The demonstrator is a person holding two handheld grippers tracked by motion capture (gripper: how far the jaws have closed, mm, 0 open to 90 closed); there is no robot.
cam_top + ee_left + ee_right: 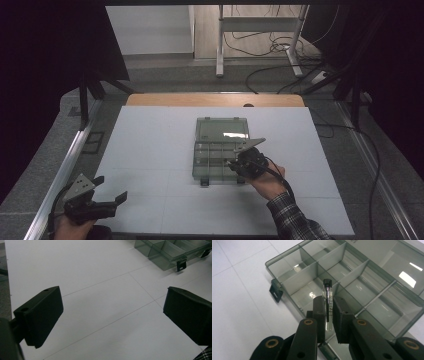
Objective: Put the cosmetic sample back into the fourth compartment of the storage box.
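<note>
A small clear vial (327,293) with a black cap is pinched upright between the closed jaws of the right gripper (327,315), held above the front compartments of a smoky transparent organiser box (287,267) whose lid lies open behind it. The box sits near the middle of the white table (150,150), two black latches hanging off its near edge. Well apart, at the table's near left corner, the left gripper (112,307) hovers over bare surface with its jaws spread wide and nothing between them

Dim, dark-cornered frames; glare patches on the clear box lid (409,275).
</note>
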